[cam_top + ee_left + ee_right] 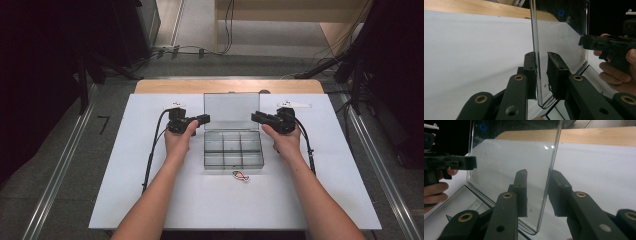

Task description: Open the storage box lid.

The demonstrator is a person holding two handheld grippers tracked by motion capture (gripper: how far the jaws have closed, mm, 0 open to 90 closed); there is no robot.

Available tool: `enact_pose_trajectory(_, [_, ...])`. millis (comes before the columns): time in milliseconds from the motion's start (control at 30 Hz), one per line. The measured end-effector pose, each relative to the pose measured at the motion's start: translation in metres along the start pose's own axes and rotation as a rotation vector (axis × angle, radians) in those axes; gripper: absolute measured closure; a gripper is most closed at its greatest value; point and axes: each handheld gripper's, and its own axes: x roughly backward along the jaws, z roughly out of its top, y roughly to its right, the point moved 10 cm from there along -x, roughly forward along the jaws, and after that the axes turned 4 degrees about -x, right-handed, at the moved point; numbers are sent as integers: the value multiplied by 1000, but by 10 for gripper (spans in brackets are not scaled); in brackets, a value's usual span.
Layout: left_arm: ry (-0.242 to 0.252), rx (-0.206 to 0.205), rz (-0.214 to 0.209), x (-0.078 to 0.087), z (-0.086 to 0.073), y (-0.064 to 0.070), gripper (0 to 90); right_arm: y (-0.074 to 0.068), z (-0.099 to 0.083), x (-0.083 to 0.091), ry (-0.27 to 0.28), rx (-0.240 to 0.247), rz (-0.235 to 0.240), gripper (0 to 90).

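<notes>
Two hand-held grippers straddle the upright lid of a clear box at the centre of a white table.

Seen from above, one clear plastic box [233,149] sits mid-frame, its tray split into six compartments, with its lid [231,111] standing open at the back. The left gripper [204,119] meets the lid's left edge and the right gripper [256,117] its right edge. In each gripper view the black jaws stand apart, one on either side of the thin lid edge, with a gap showing, not clamped. One small fish sticker [240,175], pink and green, lies on the white sheet [150,200] just below the box. No readable writing anywhere. Beyond the sheet's top edge runs a wooden strip [165,86]; grey floor, cables and dark stands fill the upper frame.
</notes>
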Motion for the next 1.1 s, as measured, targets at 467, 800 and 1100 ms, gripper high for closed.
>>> enact_pose_trajectory(467, [-22,18,18,-8,-7,-1,677,3,-8,-7,-32,-40,5,595])
enact_pose_trajectory(800, [-58,23,23,-13,-15,-2,570,5,-17,-13,-73,-72,11,524])
enact_pose_trajectory(1100, [-80,7,46,-15,-18,-2,444,6,-22,-15,-99,-117,29,491])
